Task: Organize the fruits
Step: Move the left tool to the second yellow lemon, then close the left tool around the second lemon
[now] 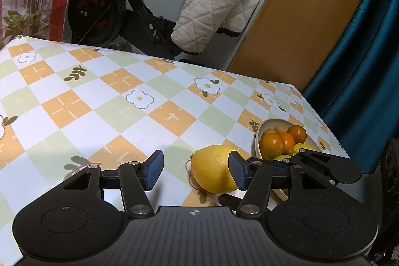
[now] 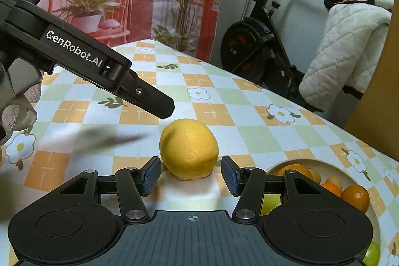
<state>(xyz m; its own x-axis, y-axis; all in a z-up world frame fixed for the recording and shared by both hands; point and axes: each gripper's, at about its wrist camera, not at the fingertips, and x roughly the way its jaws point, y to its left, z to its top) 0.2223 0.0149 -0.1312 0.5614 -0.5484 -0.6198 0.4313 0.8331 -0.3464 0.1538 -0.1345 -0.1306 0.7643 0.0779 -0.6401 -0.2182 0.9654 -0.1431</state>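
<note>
Status: the task is partly complete. The bowl (image 1: 264, 127) stands near the table's (image 1: 99, 101) right edge and already contains several oranges (image 1: 271, 145), some smaller orange fruits and at least two yellow fruits. A green fruit shows at the bowl's near rim in the right wrist view.

Remaining item: one lemon (image 2: 188, 148) lies on the tablecloth, just beside the bowl and outside it. No other loose fruit is visible on the table in either view.

Right gripper (image 2: 190, 175): jaws spread, both pads clear of the lemon. The lemon sits just ahead of the gap, roughly centred on it. Nothing is pinched.

Left gripper (image 1: 197, 171): jaws spread and empty. The lemon lies to the right of its gap, partly behind the right pad (image 1: 237, 172). Contact with that pad cannot be confirmed.

In the right wrist view the left gripper's finger reaches in from the upper left, its tip above and just left of the lemon.

Assessment: the step in hand appears to be the pickup of the last lemon, probably by the right gripper. Transfer into the bowl is not yet done.
</note>
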